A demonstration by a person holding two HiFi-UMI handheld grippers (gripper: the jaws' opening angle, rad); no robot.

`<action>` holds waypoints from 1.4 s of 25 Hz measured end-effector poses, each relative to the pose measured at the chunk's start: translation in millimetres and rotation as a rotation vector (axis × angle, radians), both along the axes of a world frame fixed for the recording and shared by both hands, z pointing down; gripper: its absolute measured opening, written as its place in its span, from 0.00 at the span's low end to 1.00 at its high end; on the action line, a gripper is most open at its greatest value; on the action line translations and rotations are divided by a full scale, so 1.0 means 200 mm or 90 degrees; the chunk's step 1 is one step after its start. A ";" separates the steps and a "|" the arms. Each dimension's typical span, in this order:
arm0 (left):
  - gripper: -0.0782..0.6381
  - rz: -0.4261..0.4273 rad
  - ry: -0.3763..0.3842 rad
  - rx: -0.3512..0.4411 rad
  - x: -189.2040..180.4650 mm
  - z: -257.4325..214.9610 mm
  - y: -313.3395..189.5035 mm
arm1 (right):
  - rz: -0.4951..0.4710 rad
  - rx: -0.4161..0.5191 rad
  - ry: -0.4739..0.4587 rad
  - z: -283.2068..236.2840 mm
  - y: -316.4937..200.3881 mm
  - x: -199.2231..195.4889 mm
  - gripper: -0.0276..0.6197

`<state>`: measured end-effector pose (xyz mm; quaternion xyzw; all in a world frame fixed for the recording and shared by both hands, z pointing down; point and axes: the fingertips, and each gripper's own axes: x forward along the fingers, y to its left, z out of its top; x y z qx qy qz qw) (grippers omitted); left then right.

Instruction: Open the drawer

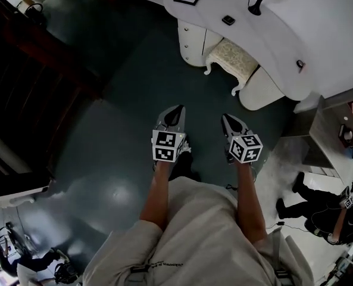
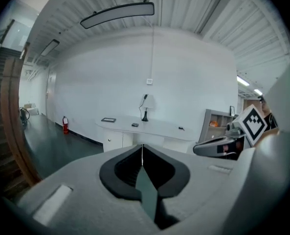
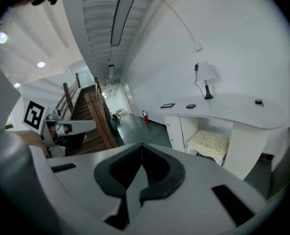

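Drawer cabinet [image 1: 193,40] is the white box with small knobs under the left end of the curved white desk [image 1: 271,37]. It is well apart from you, across the dark floor [image 1: 122,100]. From here I cannot tell which front is a drawer and which is a door. You hold your left gripper [image 1: 176,112] and your right gripper [image 1: 228,121] out in front of you, side by side, over the floor. Both have their jaws pressed together with nothing in them. None of the job looks done yet, because every front on the cabinet looks closed. Here is what I think could go wrong. If you reach a knob with the jaws pressed together, they will just bump it and cannot take hold, so spread them first. The knobs look tiny and round, so a pinch that is off to one side may slip when you pull. The cream stool [image 1: 233,57] stands just beside the cabinet, and a gripper or your foot could knock it if you come in from that side. A hard tug could shake the desk and tip the little black stand [image 1: 256,6] on top. You might also grab a door knob by mistake.
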<state>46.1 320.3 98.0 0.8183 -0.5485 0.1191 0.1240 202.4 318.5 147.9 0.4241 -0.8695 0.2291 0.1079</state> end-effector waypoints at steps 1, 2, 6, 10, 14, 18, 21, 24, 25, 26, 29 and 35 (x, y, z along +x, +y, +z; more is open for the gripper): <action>0.12 0.004 0.015 -0.003 0.00 0.02 -0.06 | -0.010 0.001 0.017 0.00 -0.04 -0.01 0.07; 0.12 0.012 0.025 -0.006 0.01 0.03 -0.13 | -0.016 0.004 0.030 -0.01 -0.08 -0.01 0.07; 0.12 0.040 0.027 -0.002 -0.01 0.02 -0.41 | -0.005 0.003 0.022 -0.06 -0.34 -0.07 0.07; 0.12 0.042 0.035 0.006 -0.07 0.00 -0.61 | 0.000 0.003 0.013 -0.08 -0.52 -0.13 0.07; 0.12 0.037 0.031 -0.002 -0.16 0.03 -0.78 | -0.010 -0.004 0.011 -0.06 -0.66 -0.19 0.07; 0.12 0.038 0.013 -0.008 -0.26 0.03 -0.89 | 0.015 -0.028 -0.042 -0.03 -0.78 -0.25 0.07; 0.12 0.031 0.006 -0.012 -0.34 0.04 -0.92 | 0.023 -0.035 -0.062 -0.02 -0.83 -0.31 0.07; 0.12 0.023 0.004 -0.027 -0.40 0.08 -0.92 | 0.021 -0.038 -0.064 -0.01 -0.86 -0.35 0.07; 0.12 0.018 0.007 -0.033 -0.42 0.09 -0.93 | 0.020 -0.040 -0.060 -0.01 -0.87 -0.36 0.07; 0.12 0.013 0.012 -0.037 -0.43 0.10 -0.94 | 0.019 -0.041 -0.055 -0.01 -0.89 -0.36 0.07; 0.12 0.010 0.023 -0.038 -0.44 0.11 -0.97 | 0.021 -0.044 -0.049 -0.01 -0.94 -0.35 0.06; 0.12 -0.016 0.037 -0.049 -0.51 0.16 -1.08 | 0.015 -0.060 -0.059 0.05 -1.07 -0.40 0.06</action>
